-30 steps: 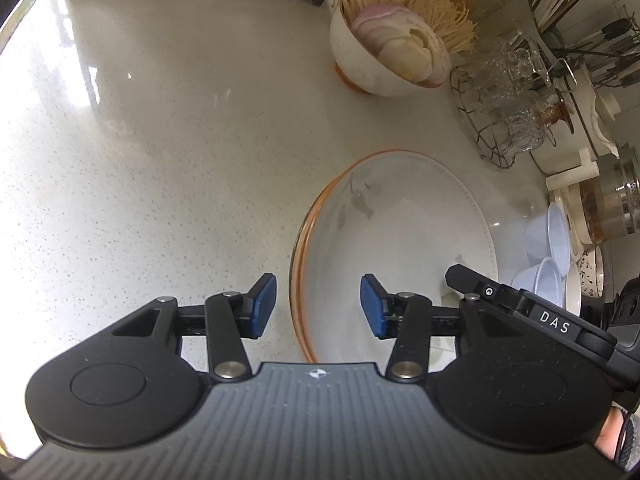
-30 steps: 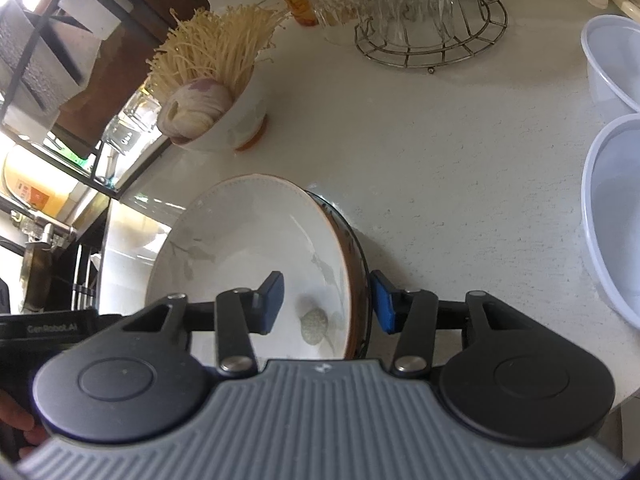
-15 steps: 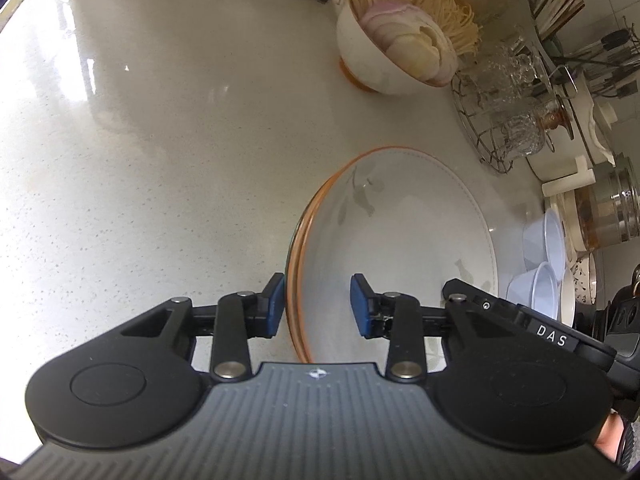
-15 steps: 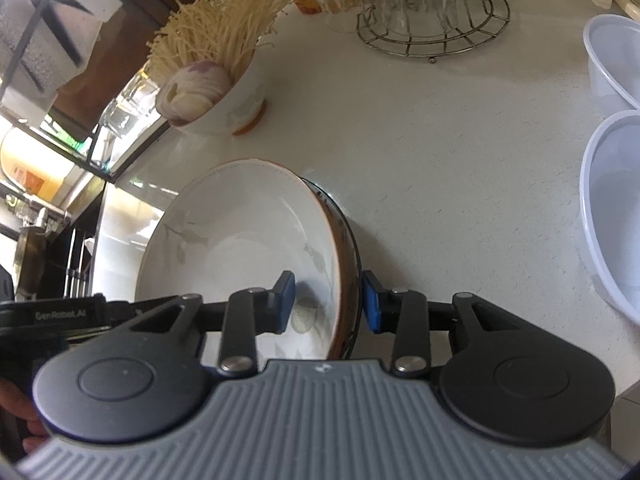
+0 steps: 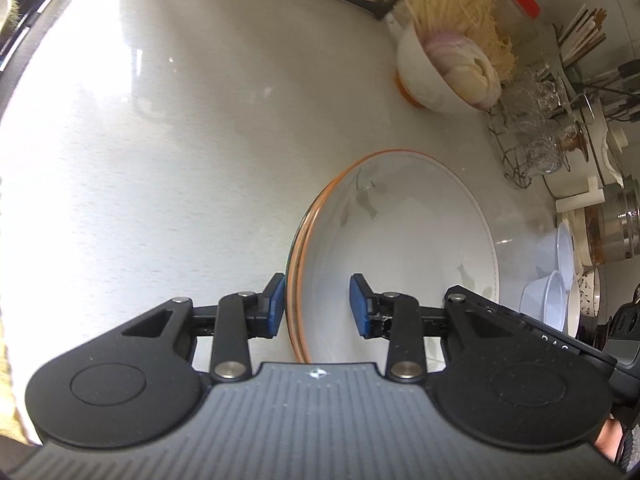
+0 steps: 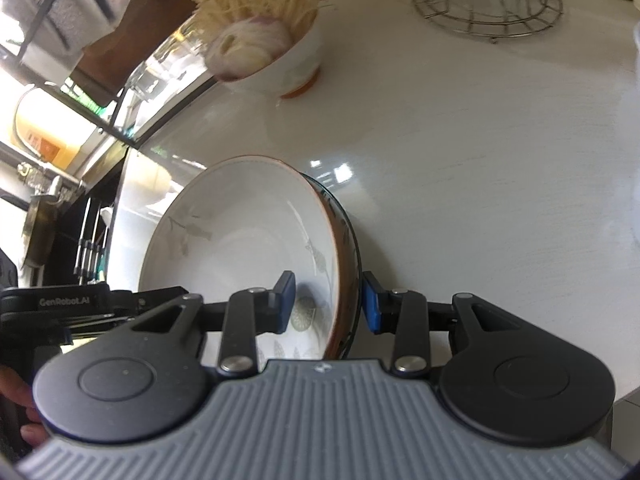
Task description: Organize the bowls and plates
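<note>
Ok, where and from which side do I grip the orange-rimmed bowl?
The orange-rimmed bowl is wide and shallow, too broad to span. Pinch its rim from above, one finger inside, one outside, at opposite edges, as left gripper and right gripper sit.

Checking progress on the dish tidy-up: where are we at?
Done: nothing clearly sorted yet. In hand: the left gripper and right gripper clamp opposite rims of the orange-rimmed plate stack. Left: placing the stack; the bowl of onion and noodles and plastic bowls sit on the counter.

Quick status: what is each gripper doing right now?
Left gripper: shut on the bowl rim.
Right gripper: shut on the bowl's opposite rim.
</note>
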`<state>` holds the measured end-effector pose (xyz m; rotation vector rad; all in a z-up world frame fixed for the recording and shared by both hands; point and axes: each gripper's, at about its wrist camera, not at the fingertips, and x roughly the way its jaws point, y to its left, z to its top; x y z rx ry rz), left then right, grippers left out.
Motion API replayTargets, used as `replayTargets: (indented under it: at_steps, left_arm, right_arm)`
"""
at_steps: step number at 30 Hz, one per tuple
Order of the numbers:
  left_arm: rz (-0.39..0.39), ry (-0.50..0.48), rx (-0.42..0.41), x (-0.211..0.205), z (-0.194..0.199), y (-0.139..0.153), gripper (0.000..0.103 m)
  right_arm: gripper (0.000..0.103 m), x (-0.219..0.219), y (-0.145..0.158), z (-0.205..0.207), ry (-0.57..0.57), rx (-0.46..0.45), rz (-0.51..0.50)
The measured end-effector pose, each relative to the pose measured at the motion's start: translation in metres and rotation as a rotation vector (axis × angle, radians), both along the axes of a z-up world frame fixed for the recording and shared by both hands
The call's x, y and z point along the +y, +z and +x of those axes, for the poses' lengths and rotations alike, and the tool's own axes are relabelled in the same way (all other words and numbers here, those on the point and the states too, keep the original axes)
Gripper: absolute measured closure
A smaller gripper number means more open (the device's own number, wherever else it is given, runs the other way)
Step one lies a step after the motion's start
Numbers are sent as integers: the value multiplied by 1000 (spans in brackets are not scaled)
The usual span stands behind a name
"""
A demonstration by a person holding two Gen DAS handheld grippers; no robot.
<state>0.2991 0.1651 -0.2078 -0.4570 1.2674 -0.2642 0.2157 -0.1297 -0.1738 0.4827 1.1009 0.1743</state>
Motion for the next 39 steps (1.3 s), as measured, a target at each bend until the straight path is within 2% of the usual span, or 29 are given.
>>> replayTargets:
  at_steps: [15, 22, 28, 32, 39]
  left_arm:
    - [7, 19, -6, 51, -1, 0, 64]
    - [38, -33, -20, 46, 1, 3, 64]
    - [118, -77, -96, 38, -2, 26, 63]
    - [166, -92, -116, 33, -6, 36, 63]
    - [154, -69, -157, 38, -16, 56, 63]
  right_arm:
    - [67, 46, -2, 6, 23, -8, 2]
    - [68, 46, -2, 2, -32, -8, 6]
    - [68, 48, 19, -3, -45, -57, -70]
    - [68, 47, 38, -10, -45, -111, -112]
    - [68, 49, 72, -20, -32, -191, -131]
